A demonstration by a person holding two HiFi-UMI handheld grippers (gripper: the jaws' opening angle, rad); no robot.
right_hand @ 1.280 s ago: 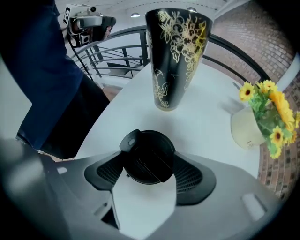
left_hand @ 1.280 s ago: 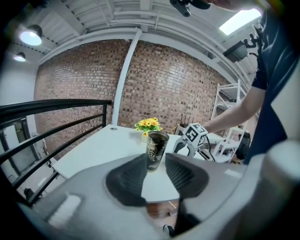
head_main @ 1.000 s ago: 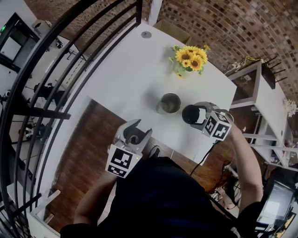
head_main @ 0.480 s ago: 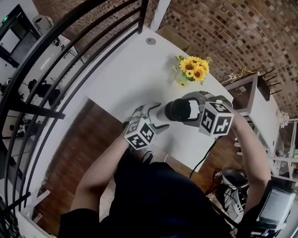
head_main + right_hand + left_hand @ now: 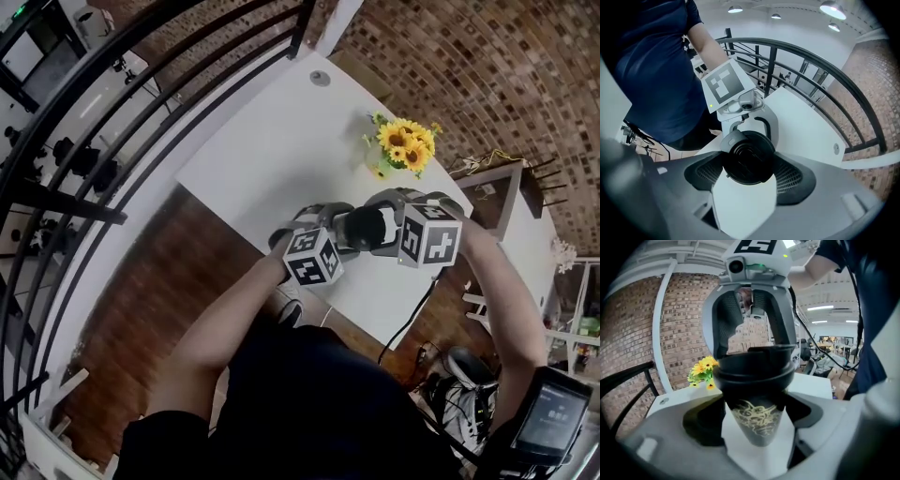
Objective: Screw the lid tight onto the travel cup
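Left gripper (image 5: 326, 225) moved astride cup (image 5: 757, 438), jaws opening, pattern (image 5: 754, 414) unseen in head view

Black cup (image 5: 757, 423) with gold scrawl, black lid (image 5: 749, 157); yellow flowers (image 5: 408, 148) at one o'clock; white bench (image 5: 272, 141); red-brown brick wall (image 5: 487, 56).

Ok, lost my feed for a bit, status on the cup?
Right gripper shut on lid, lid atop travel cup. Left gripper jaws just been opening, cup between them, not pinched. Sunflowers stand apart, nothing blocking.

White tabletop (image 5: 272, 141), on which a bunch of sunflowers (image 5: 405, 148) is set near the far edge and a round disc (image 5: 320, 78) near the corner.
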